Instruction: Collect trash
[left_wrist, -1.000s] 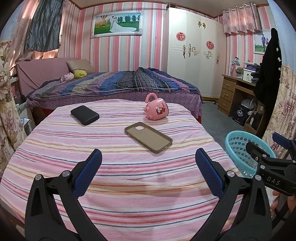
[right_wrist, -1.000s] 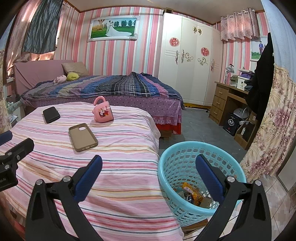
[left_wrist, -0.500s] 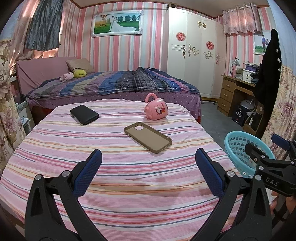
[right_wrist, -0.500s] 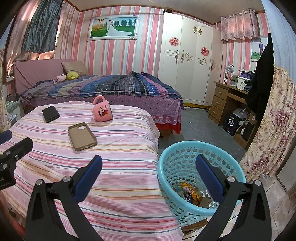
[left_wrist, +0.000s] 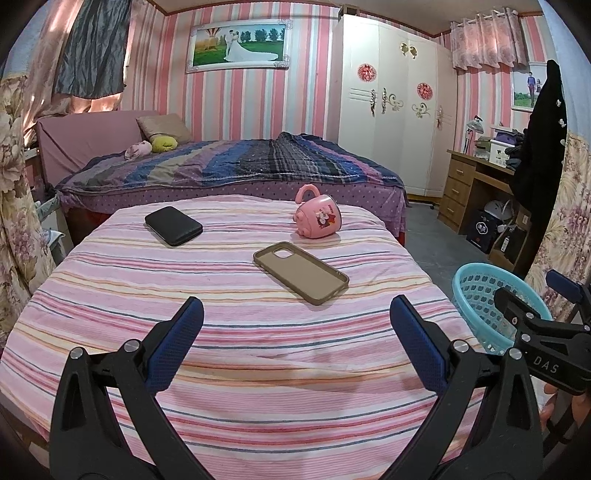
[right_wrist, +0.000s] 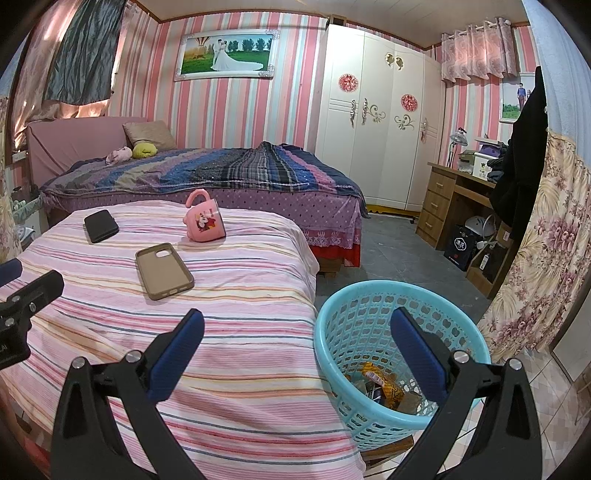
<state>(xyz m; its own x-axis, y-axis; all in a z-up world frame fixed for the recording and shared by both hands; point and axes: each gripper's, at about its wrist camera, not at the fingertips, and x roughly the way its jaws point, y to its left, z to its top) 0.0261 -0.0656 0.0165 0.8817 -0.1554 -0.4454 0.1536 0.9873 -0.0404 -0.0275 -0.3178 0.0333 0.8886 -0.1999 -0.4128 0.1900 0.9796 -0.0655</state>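
A light blue plastic basket (right_wrist: 369, 325) stands on the floor by the right side of the striped table (right_wrist: 229, 325); several wrappers (right_wrist: 380, 384) lie inside. The basket also shows in the left wrist view (left_wrist: 480, 291). My right gripper (right_wrist: 295, 343) is open and empty, hovering over the table's right edge and the basket's rim. My left gripper (left_wrist: 295, 332) is open and empty above the near part of the table (left_wrist: 258, 369). The right gripper also shows at the right edge of the left wrist view (left_wrist: 546, 332).
On the table lie a tan phone case (left_wrist: 301, 271), a black phone (left_wrist: 173, 225) and a tipped pink mug (left_wrist: 319, 218). A bed (left_wrist: 229, 173) stands behind it, a white wardrobe (left_wrist: 391, 110) and wooden desk (left_wrist: 476, 192) at the right.
Both views have shifted very slightly; the grippers stay open and empty, and nothing on the table moved.
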